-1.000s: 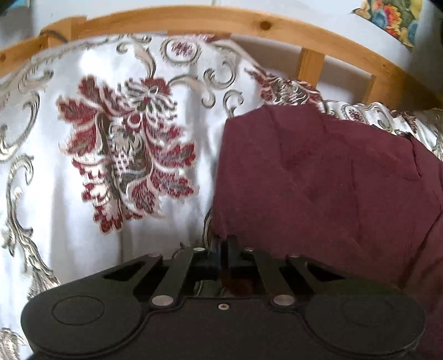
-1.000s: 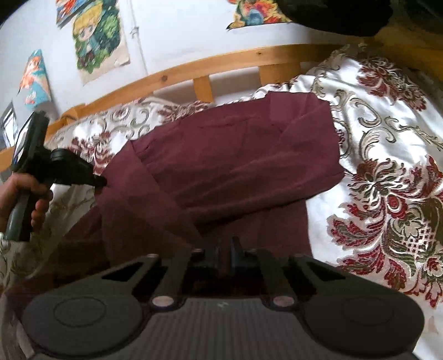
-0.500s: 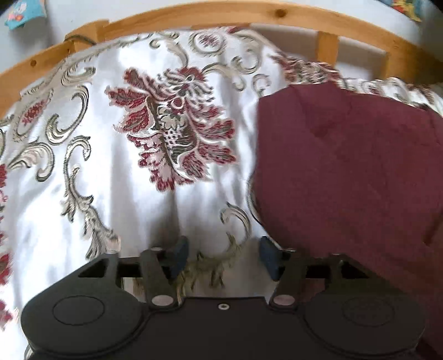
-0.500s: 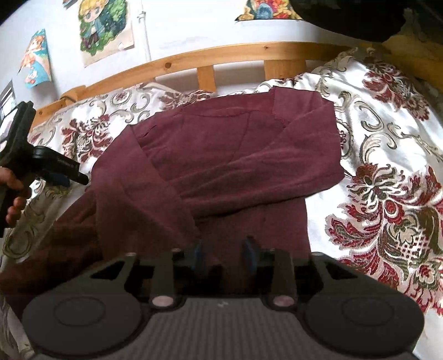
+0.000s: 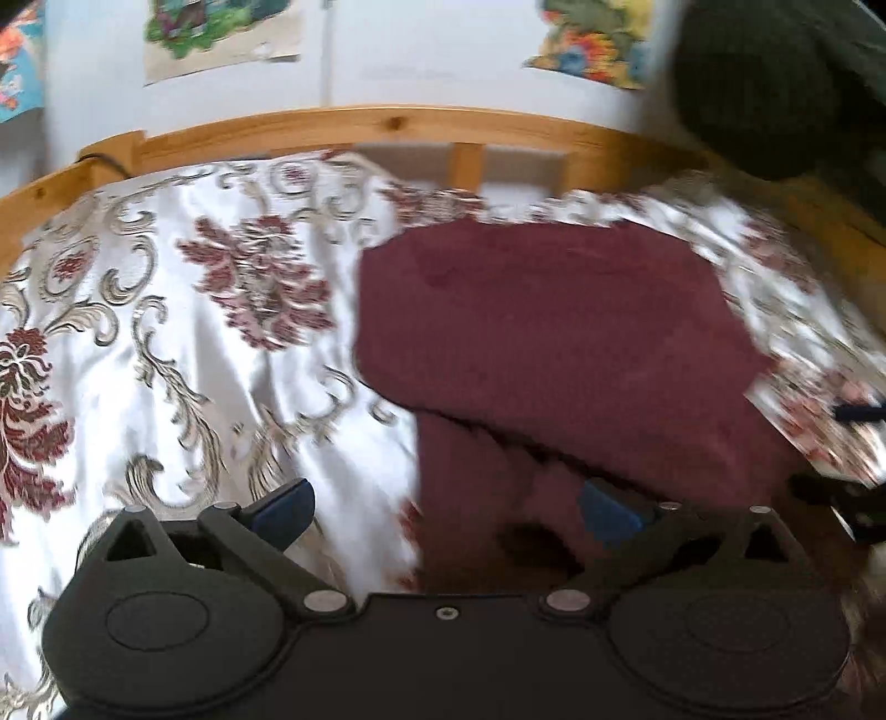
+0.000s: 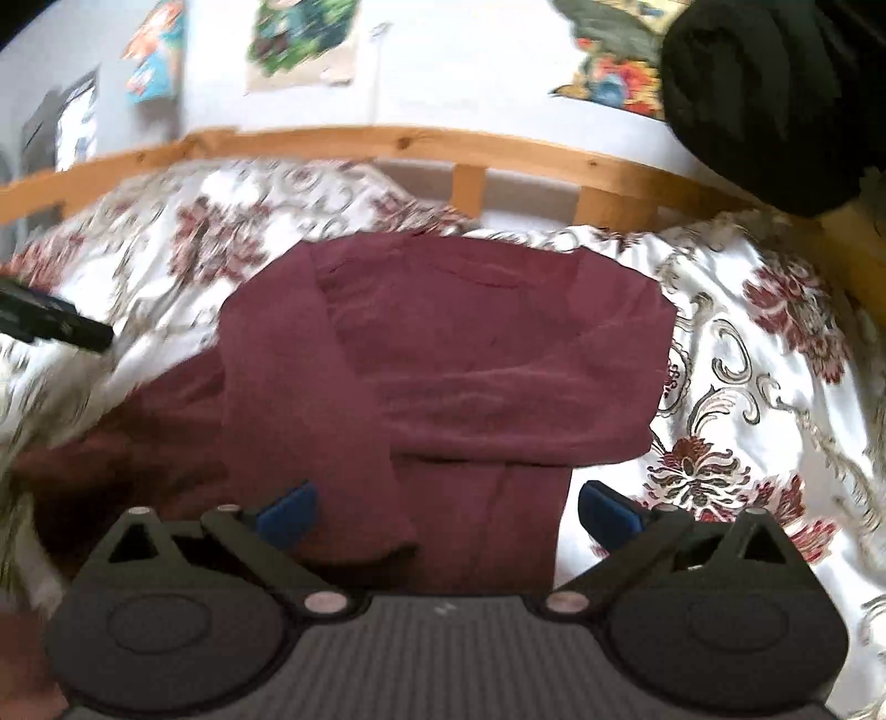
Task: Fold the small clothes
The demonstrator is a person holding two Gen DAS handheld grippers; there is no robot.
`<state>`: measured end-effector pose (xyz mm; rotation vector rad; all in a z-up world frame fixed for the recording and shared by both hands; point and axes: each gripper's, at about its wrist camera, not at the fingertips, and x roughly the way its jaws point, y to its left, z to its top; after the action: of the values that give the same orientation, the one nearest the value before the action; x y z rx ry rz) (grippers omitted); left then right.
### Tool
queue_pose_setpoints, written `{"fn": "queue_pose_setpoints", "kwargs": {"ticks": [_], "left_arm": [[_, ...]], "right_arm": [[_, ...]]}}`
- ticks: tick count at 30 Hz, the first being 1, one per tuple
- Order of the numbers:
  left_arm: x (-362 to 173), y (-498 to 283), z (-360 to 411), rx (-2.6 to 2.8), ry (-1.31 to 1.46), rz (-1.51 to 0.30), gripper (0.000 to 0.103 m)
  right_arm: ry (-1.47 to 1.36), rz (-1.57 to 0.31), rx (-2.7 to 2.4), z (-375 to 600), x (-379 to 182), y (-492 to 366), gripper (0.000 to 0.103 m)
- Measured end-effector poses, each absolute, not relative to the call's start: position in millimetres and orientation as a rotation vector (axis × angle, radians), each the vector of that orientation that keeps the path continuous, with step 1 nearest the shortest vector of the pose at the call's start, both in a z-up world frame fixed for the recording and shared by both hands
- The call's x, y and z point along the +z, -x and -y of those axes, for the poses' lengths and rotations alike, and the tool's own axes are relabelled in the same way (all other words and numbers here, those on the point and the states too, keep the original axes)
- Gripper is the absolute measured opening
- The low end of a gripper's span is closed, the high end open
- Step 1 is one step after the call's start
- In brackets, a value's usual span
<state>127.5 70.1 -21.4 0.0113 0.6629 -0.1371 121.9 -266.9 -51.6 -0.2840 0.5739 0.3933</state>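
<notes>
A maroon sweater (image 6: pixel 470 365) lies on the bed with both sleeves folded in across its body; it also shows in the left wrist view (image 5: pixel 554 343). My left gripper (image 5: pixel 446 512) is open and empty above the sweater's lower left edge. My right gripper (image 6: pixel 446 512) is open and empty above the sweater's bottom hem. The left gripper also shows at the left edge of the right wrist view (image 6: pixel 50 327), and part of the right one at the right edge of the left wrist view (image 5: pixel 841 498).
The bed has a white bedspread (image 5: pixel 166 360) with red and gold flowers. A wooden bed rail (image 6: pixel 443 147) runs along the far side. A dark garment (image 6: pixel 775 99) hangs at the upper right. Posters hang on the wall (image 5: pixel 432 50).
Both grippers let go of the sweater, opened wide and pulled back toward me. The left sleeve now lies folded over the body.
</notes>
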Motion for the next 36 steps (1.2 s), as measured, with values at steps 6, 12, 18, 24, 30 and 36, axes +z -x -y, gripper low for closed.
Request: {"fn": "queue_pose_setpoints", "kwargs": {"ticks": [6, 12, 18, 24, 30, 36], "left_arm": [[-29.5, -85.9, -70.4, -0.261, -0.143, -0.664, 0.102], [-52.0, -70.9, -59.2, -0.319, -0.304, -0.734, 0.102], [-83.2, -81.7, -25.7, -0.26, -0.525, -0.751, 0.1], [-85.5, -97.7, -14.3, -0.184, -0.564, -0.73, 0.087], [-70.3, -90.8, -22.0, -0.168, -0.561, -0.643, 0.024], [-50.4, -93.7, -33.6, -0.189, -0.421, -0.616, 0.008]], "right_arm": [[0.504, -0.583, 0.376, 263.5, -52.7, -81.9, 0.103], [0.522, -0.675, 0.3, 278.8, -67.1, -50.5, 0.103], [0.37, -0.788, 0.246, 298.8, -73.7, -50.5, 0.103], [0.387, -0.777, 0.244, 298.0, -75.5, -50.6, 0.103], [0.437, -0.761, 0.246, 293.1, -82.4, -50.9, 0.103], [0.645, -0.61, 0.129, 277.6, -98.6, -44.3, 0.102]]}}
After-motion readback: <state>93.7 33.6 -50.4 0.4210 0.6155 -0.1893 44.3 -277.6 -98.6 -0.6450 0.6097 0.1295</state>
